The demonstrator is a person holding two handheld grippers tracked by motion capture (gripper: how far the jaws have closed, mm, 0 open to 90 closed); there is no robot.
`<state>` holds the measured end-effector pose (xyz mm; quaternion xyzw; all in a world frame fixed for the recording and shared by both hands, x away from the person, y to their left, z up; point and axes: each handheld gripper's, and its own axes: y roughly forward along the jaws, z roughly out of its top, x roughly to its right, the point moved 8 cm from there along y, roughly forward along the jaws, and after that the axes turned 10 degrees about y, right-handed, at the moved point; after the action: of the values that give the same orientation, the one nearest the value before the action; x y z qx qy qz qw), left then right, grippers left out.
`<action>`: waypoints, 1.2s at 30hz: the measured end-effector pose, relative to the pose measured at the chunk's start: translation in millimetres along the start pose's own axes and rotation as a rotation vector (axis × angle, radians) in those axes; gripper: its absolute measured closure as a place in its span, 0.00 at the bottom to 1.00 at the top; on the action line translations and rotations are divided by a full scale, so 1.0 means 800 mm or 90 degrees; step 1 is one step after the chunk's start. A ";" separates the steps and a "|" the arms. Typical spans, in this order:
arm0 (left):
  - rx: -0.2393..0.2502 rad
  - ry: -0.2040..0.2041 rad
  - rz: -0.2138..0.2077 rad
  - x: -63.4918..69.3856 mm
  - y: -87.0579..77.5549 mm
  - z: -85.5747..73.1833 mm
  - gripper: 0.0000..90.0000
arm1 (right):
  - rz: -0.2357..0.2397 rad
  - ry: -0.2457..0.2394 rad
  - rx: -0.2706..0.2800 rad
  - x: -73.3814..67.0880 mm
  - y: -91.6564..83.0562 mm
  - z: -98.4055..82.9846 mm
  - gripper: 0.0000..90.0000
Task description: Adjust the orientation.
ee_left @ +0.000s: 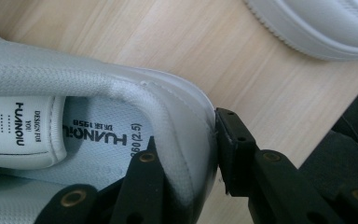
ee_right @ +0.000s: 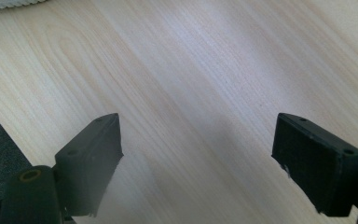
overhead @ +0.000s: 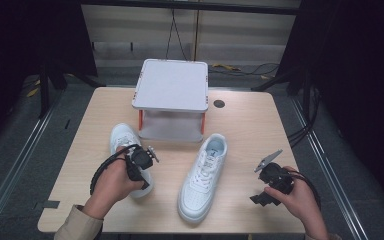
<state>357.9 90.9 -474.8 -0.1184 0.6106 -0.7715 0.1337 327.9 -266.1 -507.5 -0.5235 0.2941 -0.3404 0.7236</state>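
Two white sneakers lie on the wooden table (overhead: 252,131). My left gripper (overhead: 142,181) is shut on the heel of the left sneaker (overhead: 121,137). In the left gripper view one jaw sits inside the left sneaker (ee_left: 98,84) on the printed insole, and the other presses the outside of the heel; my left gripper (ee_left: 189,147) pinches the padded collar. The right sneaker (overhead: 203,175) lies toe towards me at the middle of the table, and its sole edge (ee_left: 321,28) shows close by. My right gripper (overhead: 262,199) is open over bare wood, right of that sneaker, with nothing between its jaws (ee_right: 200,149).
A white two-level stand (overhead: 172,85) with orange posts sits at the back middle of the table, just behind both sneakers. A small dark round hole (overhead: 219,104) is beside it. The table's front edge is near my hands. A sole edge (ee_right: 14,3) shows at the top left.
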 end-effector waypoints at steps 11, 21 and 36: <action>0.010 0.052 0.017 0.022 -0.008 0.021 0.80 | 0.002 0.007 -0.003 0.004 0.003 -0.002 0.17; 0.007 0.075 0.023 0.030 -0.013 0.030 0.80 | 0.003 0.002 0.007 0.002 -0.002 0.003 0.17; 0.020 0.126 0.001 0.029 -0.020 0.070 0.80 | 0.036 0.021 0.137 0.011 -0.045 0.075 0.34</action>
<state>354.5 34.9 -446.4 -0.0391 0.6088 -0.7888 0.0752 373.4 -247.9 -456.7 -0.4285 0.2819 -0.3582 0.7802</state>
